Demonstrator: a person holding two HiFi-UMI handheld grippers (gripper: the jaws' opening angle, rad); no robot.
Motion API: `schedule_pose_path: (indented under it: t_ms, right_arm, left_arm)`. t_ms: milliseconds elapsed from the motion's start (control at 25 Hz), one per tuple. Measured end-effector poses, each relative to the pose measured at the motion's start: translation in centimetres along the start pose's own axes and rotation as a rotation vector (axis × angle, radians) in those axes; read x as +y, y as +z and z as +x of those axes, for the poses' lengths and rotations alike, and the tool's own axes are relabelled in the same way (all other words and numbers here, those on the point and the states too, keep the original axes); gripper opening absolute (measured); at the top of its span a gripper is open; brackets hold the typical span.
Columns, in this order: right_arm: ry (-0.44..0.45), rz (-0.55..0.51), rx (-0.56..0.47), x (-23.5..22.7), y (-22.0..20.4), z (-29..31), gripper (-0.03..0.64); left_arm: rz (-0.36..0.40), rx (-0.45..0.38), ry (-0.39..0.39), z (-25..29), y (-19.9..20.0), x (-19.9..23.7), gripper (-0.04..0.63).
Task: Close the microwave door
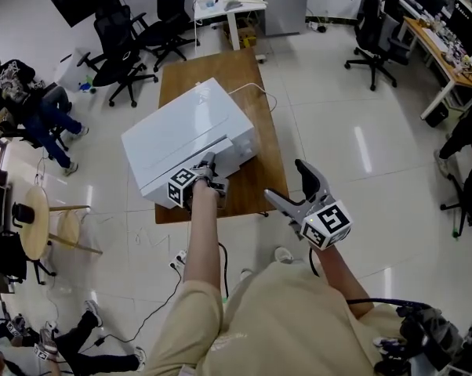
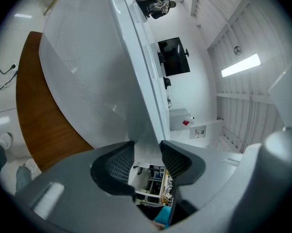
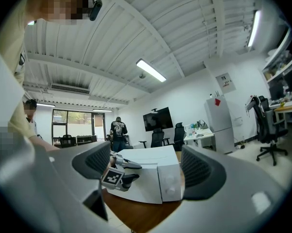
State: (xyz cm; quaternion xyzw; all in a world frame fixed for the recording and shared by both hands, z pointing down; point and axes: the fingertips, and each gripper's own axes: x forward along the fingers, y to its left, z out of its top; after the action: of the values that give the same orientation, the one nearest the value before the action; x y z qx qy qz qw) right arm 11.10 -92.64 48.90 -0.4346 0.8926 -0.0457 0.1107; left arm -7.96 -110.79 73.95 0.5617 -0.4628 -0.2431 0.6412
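A white microwave [image 1: 189, 135] stands askew on a brown wooden table [image 1: 212, 69]. My left gripper [image 1: 208, 164] is at its front face, shut on the edge of the microwave door [image 2: 88, 72]. That white edge runs between the two dark pads [image 2: 116, 161] in the left gripper view. From the right gripper view, the door lies close to the microwave [image 3: 151, 155] body, with the left gripper [image 3: 136, 172] on it. My right gripper [image 1: 285, 180] hangs in the air off the table's front right corner, open and holding nothing [image 3: 146, 166].
Black office chairs [image 1: 122, 49] stand behind the table and another [image 1: 373, 30] at the right by a desk [image 1: 436, 49]. A seated person [image 1: 24, 96] is at the left. A round stool [image 1: 36, 222] and floor cables [image 1: 181, 261] lie near the front.
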Motion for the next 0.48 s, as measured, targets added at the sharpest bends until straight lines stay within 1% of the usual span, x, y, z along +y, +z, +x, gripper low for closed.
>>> schedule_pose_path:
  t_ms: [160, 320, 400, 480]
  right_arm:
    - [-0.001, 0.008, 0.006, 0.0, -0.5, 0.9, 0.443]
    - [0.028, 0.026, 0.002, 0.0, -0.5, 2.3, 0.445]
    - [0.049, 0.024, -0.001, 0.8, -0.6, 2.2, 0.445]
    - [0.070, 0.022, -0.004, 1.8, -0.4, 1.8, 0.443]
  left_arm:
    - [-0.015, -0.002, 0.007, 0.8, 1.1, 0.1, 0.185]
    - [-0.022, -0.012, 0.029, 2.1, 1.6, -0.3, 0.187]
    - [0.006, 0.005, 0.006, 1.9, 1.0, -0.1, 0.186]
    - [0.088, 0.027, -0.027, 0.9, 0.4, 0.0, 0.177]
